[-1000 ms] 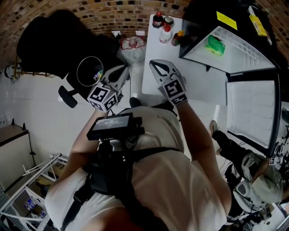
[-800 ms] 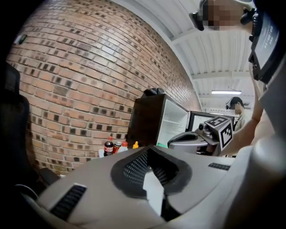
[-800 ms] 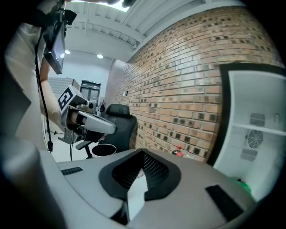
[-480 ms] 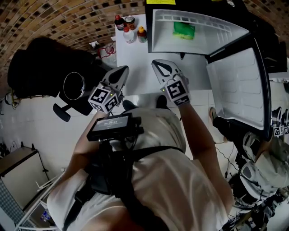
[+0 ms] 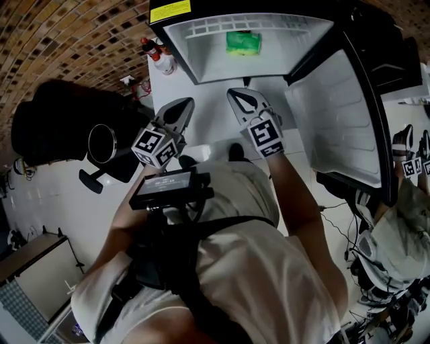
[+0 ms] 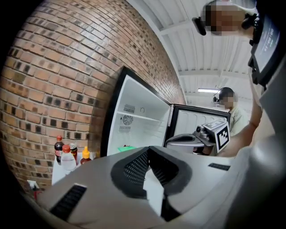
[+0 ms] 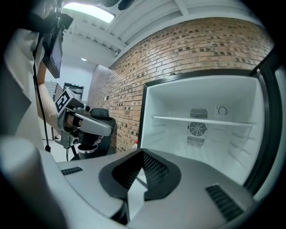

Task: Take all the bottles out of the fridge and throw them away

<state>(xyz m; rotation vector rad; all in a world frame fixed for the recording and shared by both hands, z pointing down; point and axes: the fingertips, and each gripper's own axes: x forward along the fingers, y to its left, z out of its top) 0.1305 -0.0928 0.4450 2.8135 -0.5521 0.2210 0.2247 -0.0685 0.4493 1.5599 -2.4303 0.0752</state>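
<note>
Before smooth white boxy fridge (image 5: 282,57), L tongs (image 5: 183,105) & R tongs (image 5: 236,95) both pinched closed, empty.

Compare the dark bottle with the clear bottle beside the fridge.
The dark bottle holds dark liquid; the clear bottle looks see-through. The dark bottle stands nearer the brick wall, the clear bottle in front of it. Both stand upright with red caps, outside the fridge.

A brick wall (image 5: 74,40), a white floor (image 5: 44,198), perhaps a black chair (image 5: 60,127) by the wall, and a lit ceiling lamp (image 7: 89,11).
</note>
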